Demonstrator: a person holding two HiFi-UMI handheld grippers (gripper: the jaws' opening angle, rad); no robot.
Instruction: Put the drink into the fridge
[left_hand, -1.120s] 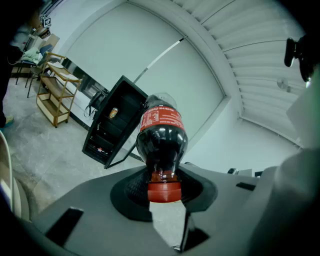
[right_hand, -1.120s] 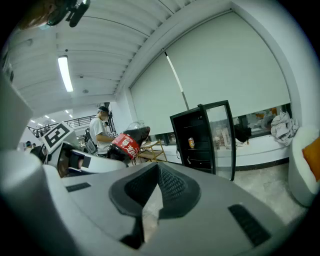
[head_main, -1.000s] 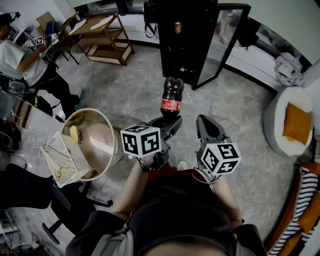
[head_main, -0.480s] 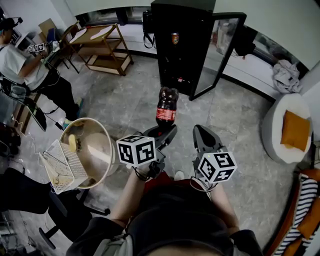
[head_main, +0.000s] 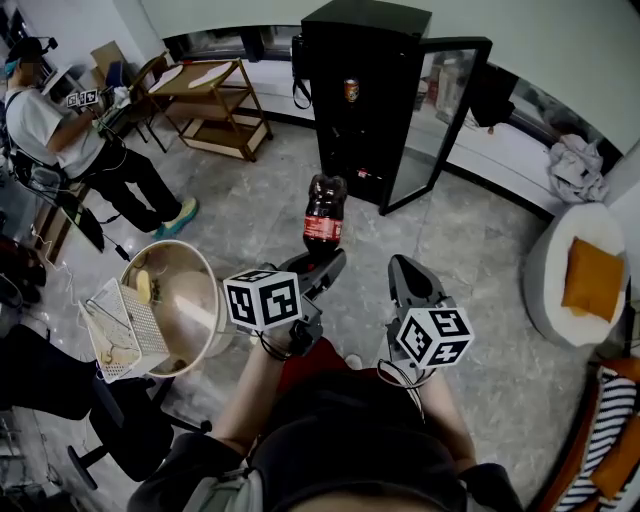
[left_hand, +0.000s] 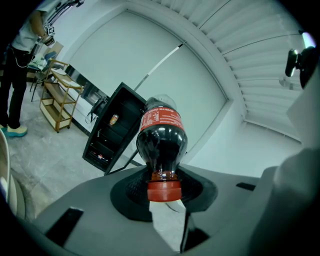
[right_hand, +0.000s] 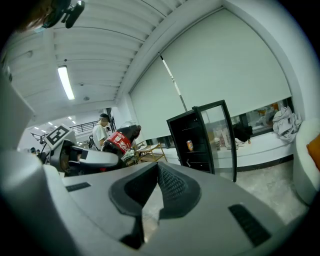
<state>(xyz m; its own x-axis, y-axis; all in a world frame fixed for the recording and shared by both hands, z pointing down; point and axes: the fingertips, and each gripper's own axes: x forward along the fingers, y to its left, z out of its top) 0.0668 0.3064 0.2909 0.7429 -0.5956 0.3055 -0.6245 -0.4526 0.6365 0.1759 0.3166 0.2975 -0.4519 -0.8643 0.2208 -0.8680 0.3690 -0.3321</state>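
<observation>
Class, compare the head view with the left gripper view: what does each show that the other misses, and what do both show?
Only the head view: the orange cushion on its round white seat, and the wire rack. Only the left gripper view: the bottle's red cap pinched between the left jaws, and the ceiling slats. Both: the cola bottle held by the left gripper, the open black fridge with a can on a shelf, and the wooden trolley.
</observation>
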